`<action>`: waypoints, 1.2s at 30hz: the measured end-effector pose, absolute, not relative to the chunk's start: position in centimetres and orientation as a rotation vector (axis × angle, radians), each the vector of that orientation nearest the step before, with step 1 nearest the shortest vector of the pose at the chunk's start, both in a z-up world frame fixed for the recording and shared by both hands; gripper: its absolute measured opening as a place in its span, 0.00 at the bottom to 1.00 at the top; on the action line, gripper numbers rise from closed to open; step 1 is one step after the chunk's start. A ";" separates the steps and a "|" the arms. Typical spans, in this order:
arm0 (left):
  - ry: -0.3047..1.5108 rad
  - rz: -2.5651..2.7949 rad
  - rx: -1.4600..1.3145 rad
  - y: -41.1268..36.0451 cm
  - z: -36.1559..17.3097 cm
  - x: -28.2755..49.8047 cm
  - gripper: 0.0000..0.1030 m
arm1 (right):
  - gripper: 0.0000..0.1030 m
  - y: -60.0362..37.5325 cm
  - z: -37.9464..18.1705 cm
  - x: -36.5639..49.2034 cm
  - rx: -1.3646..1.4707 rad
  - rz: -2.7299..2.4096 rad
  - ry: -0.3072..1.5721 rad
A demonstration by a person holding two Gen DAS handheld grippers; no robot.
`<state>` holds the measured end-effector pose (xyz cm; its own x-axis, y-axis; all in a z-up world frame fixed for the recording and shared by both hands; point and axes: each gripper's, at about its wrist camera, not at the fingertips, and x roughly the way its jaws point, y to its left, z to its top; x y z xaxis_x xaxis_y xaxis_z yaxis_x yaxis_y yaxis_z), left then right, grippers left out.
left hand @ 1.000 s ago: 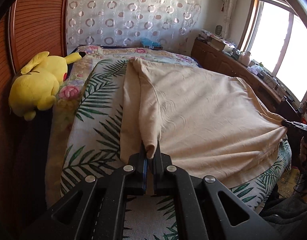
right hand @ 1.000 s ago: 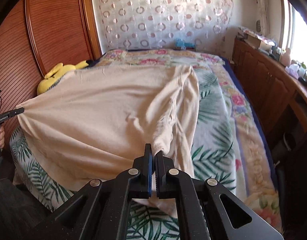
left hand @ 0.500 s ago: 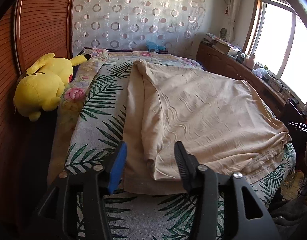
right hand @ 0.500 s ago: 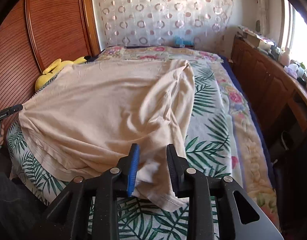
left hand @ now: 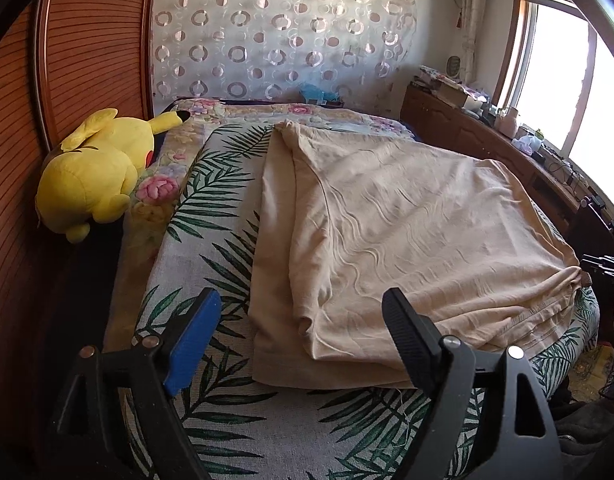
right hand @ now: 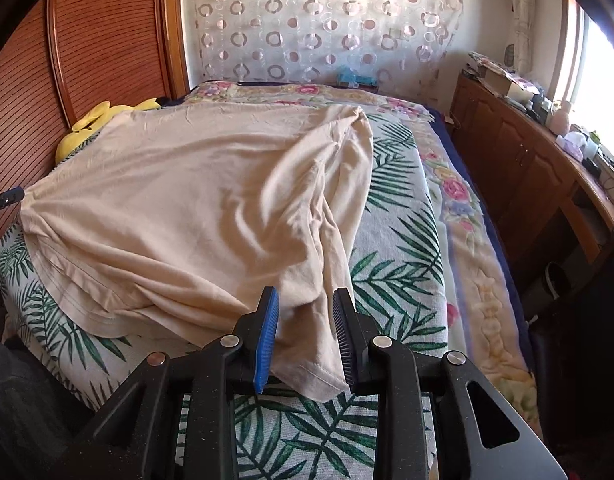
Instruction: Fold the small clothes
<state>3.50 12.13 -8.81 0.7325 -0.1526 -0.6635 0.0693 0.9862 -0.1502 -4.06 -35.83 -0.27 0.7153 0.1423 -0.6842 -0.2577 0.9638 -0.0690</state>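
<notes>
The beige shirt [left hand: 407, 232] lies spread on the bed [left hand: 211, 412], on the cover with green leaves. Its long side runs away from both cameras, from the near edge of the bed toward the curtain wall. One side part is folded over on top.

In the left wrist view the shirt sits at about 12 o'clock from the left gripper [left hand: 303, 344]. The near folded corner lies between the two fingers but lower down, flat on the bed. The jaws are opening wide, and nothing is pinched. The pads do not touch the cloth.

In the right wrist view the right gripper [right hand: 305, 336] is spread a little, not wide. A sleeve end [right hand: 307, 360] of the shirt lies right between its fingers, at 12 o'clock. I think the pads are just beside the cloth and not squeezing it, but it is close.

Both hands are at the near edge, one at each near corner. The right one looks nearer to its cloth.

A yellow plush toy [left hand: 95, 172] rests at 10 o'clock by the wooden wall, well apart from the shirt.
</notes>
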 end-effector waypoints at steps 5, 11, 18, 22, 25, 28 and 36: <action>0.755 -0.106 -0.107 11.8 -9.3 3.9 0.81 | 0.28 -36.8 -0.4 -3.6 -0.158 0.199 0.767; 0.764 -0.084 -0.099 11.9 -9.6 4.2 0.81 | 0.28 -37.4 -1.1 -3.6 -0.136 0.184 0.787; 0.784 -0.061 -0.080 11.9 -10.1 4.7 0.81 | 0.08 -37.8 -1.1 -4.2 -0.144 0.212 0.787; 0.800 -0.048 -0.076 12.1 -10.5 4.8 0.81 | 0.03 -38.3 -0.4 -5.0 -0.160 0.219 0.781; 0.811 -0.040 -0.076 12.1 -10.8 4.9 0.81 | 0.03 -38.8 0.0 -5.4 -0.150 0.213 0.776; 0.821 -0.036 -0.071 12.0 -11.0 5.1 0.81 | 0.03 -39.0 0.2 -5.5 -0.137 0.189 0.772; 0.830 -0.034 -0.052 11.8 -11.3 5.4 0.81 | 0.08 -37.4 2.3 -5.1 -0.155 0.192 0.693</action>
<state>5.43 11.78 -11.33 0.6747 -0.0507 -0.7364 0.0099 0.9982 -0.0596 -5.09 -37.38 2.34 0.7527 0.1234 -0.6467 -0.2264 0.9709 -0.0783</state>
